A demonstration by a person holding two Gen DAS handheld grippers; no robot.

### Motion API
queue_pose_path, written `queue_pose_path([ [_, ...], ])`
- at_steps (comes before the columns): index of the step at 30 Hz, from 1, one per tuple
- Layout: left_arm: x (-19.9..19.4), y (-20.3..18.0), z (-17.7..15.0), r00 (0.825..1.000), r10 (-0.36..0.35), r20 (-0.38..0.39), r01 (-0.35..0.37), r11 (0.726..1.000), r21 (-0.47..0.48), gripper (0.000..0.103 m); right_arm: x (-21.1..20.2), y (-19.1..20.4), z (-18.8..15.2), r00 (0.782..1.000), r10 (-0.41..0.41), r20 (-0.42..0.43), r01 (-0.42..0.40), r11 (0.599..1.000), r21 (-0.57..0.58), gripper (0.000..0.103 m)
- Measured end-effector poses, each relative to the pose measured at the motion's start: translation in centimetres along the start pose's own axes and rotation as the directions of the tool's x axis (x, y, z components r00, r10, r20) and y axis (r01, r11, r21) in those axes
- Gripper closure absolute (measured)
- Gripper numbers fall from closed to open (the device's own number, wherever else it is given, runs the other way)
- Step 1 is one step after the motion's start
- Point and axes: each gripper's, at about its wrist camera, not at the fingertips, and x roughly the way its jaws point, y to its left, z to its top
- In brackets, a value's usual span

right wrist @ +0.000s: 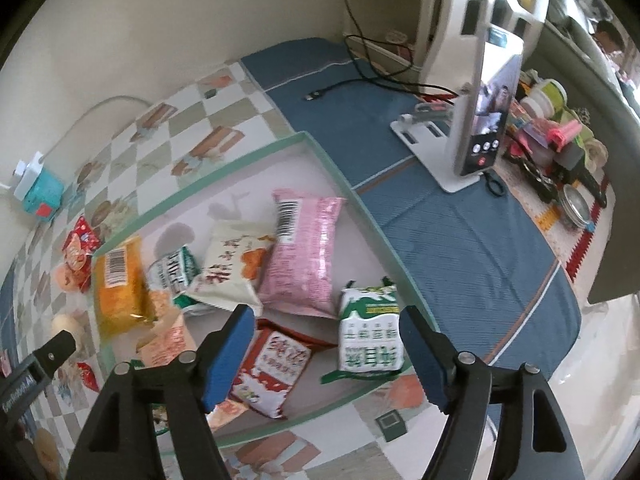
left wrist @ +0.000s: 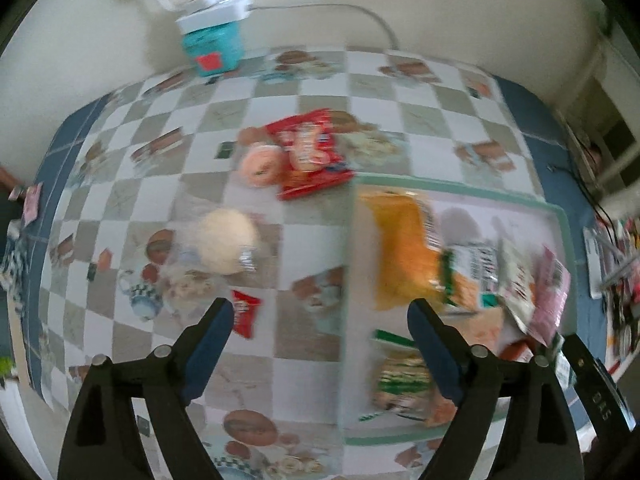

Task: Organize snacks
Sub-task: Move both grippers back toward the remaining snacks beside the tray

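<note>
- Left gripper [left wrist: 320, 312] is hanging over the table [left wrist: 320, 80], jaws standing wide apart w/ nothing between them; the left wrist view is blurred.
- Right gripper [right wrist: 326, 322] is hovering over the tray [right wrist: 224, 162], jaws also spread wide, gripping nothing.
- Tray, green-rimmed, is sitting on the checkered cloth at the table's right side, next to the blue mat [right wrist: 460, 248].
- Inside the tray: orange pack [right wrist: 118, 284] is lying at the left end, a green/white pack [right wrist: 174, 272] tucked beside it, cream pack [right wrist: 230, 268] overlapping toward the pink pack [right wrist: 300, 248] in the middle.
- White-green pack [right wrist: 370, 334] is lying near the tray's right rim, just under the right jaws; red/white pack [right wrist: 272, 368] is sitting beside it, near the front rim.
- Still outside the tray, on the cloth: red snack bag [left wrist: 308, 152] touching a round pink-orange snack [left wrist: 260, 166], pale round bun in clear wrap [left wrist: 228, 244], small red packet [left wrist: 246, 312] near the left gripper's left finger.
- Teal box [left wrist: 212, 46] is standing by the wall at the back.
- Phone on white stand [right wrist: 486, 112] is standing upright on the blue mat, well apart from the tray.
</note>
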Motion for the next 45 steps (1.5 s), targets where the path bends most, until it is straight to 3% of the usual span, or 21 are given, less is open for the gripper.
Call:
queue_pose_path([
  [4, 0.5, 3.3, 0.1, 1.0, 0.009, -0.011, -0.01, 0.996, -0.086, 0.014, 0.0, 1.5, -0.2, 1.0, 0.011, -0.002, -0.011, 1.0, -0.02, 0.024],
  [12, 0.9, 7.9, 0.4, 0.998, 0.056, -0.017, -0.058, 0.985, -0.164, 0.013, -0.4, 5.2, -1.3, 0.999, 0.039, -0.004, -0.039, 0.997, -0.072, 0.023],
  [15, 1.2, 9.5, 0.3, 0.998, 0.052, -0.028, -0.057, 0.978, -0.2, 0.013, -0.4, 6.9, -1.7, 0.998, 0.055, -0.004, -0.055, 0.994, -0.096, 0.012],
  [18, 1.4, 11.1, 0.3, 0.997, 0.064, -0.034, -0.07, 0.97, -0.233, 0.012, -0.6, 8.3, -2.1, 0.998, 0.067, 0.0, -0.067, 0.991, -0.117, 0.012],
  [20, 1.5, 12.2, 0.3, 0.997, 0.065, -0.04, -0.073, 0.964, -0.257, 0.0, -0.8, 9.3, -2.3, 0.997, 0.077, 0.003, -0.076, 0.988, -0.136, 0.011],
  [23, 1.5, 14.3, 0.3, 0.998, 0.057, -0.034, -0.065, 0.949, -0.307, 0.0, -1.0, 10.9, -2.8, 0.996, 0.092, 0.008, -0.09, 0.983, -0.162, 0.0],
  [34, 1.8, 20.3, 0.3, 0.997, 0.066, -0.034, -0.074, 0.913, -0.401, 0.0, -1.3, 16.4, -4.5, 0.994, 0.111, -0.002, -0.108, 0.964, -0.241, 0.0],
  [45, 3.2, 23.9, 0.6, 0.996, 0.065, -0.056, -0.082, 0.906, -0.415, 0.0, -0.8, 20.8, -5.5, 0.993, 0.114, -0.008, -0.112, 0.95, -0.291, 0.0],
])
